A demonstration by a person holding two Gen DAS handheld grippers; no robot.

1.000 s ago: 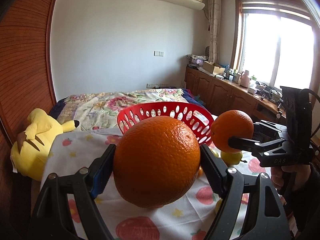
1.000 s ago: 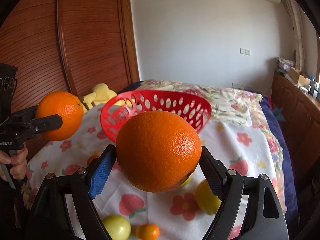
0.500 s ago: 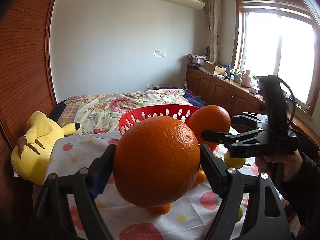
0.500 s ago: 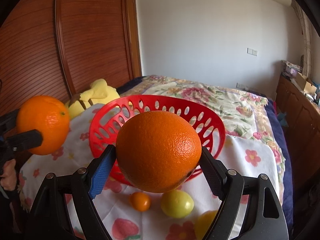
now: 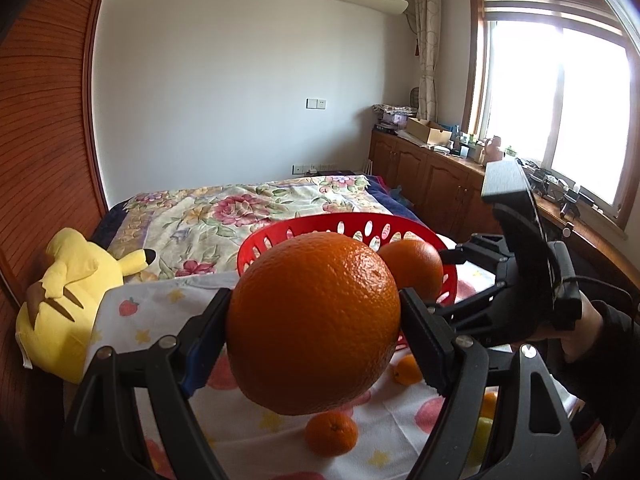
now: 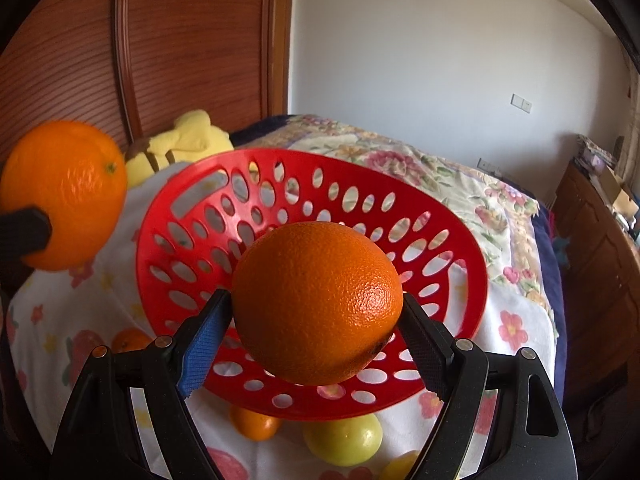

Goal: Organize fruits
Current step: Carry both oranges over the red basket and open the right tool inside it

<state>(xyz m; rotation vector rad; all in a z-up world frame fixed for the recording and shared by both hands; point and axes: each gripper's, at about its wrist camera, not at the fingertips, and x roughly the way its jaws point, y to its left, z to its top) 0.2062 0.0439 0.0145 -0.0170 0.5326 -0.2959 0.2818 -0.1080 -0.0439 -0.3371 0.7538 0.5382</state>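
the left gripper [image 5: 316, 320] is clamped on a big orange [image 5: 314, 322] just short of the red basket [image 5: 340, 226], while the right gripper [image 6: 318, 314] pinches a second orange [image 6: 318, 306] over the basket's [image 6: 192, 200] bowl, with small oranges [image 5: 331, 433] and a yellow-green fruit [image 6: 342, 442] loose on the flowered cloth [image 5: 160, 312]. each orange looks firm, round and fairly heavy, with pebbled skin that should grip well, so the pads belong across the widest middle, as now. no brand, label or readable writing shows on the fruit or basket.
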